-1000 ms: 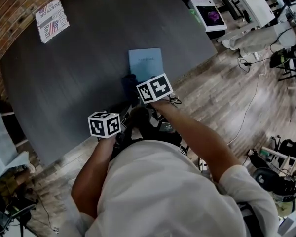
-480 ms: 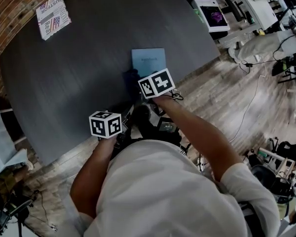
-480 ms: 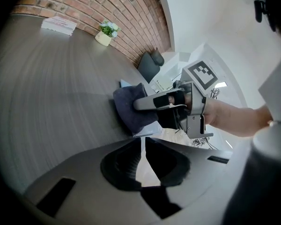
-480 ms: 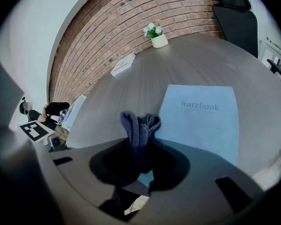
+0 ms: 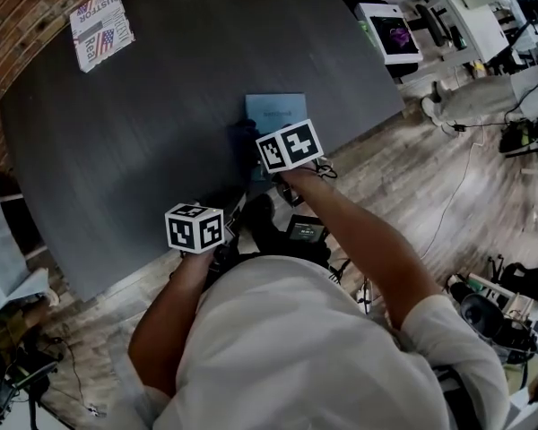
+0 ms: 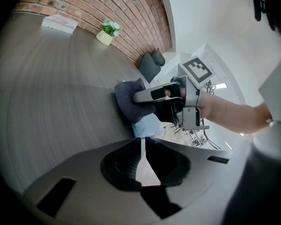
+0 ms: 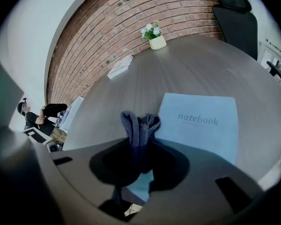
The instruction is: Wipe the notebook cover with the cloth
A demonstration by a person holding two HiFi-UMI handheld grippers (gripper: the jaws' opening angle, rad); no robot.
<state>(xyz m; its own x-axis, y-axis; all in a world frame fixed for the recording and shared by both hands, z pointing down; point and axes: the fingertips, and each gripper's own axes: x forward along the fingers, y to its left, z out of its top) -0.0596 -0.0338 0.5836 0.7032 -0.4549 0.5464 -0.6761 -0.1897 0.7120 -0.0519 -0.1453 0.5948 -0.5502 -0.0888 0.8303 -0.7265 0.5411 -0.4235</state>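
Right gripper (image 7: 136,146) — clamping the cloth (image 7: 139,123) — has edged forward along the notebook (image 7: 201,121); left gripper (image 6: 141,146) closed, empty.

Right gripper (image 6: 139,97): pushed forward across the table over the past second, its marker cube (image 5: 290,146) now covering more of the notebook's (image 5: 276,107) near end.
Cloth (image 5: 245,137): carried forward in the jaws, farther along the notebook's left edge.
Head view: drifted slightly, the whole scene sliding a little rightward in frame.
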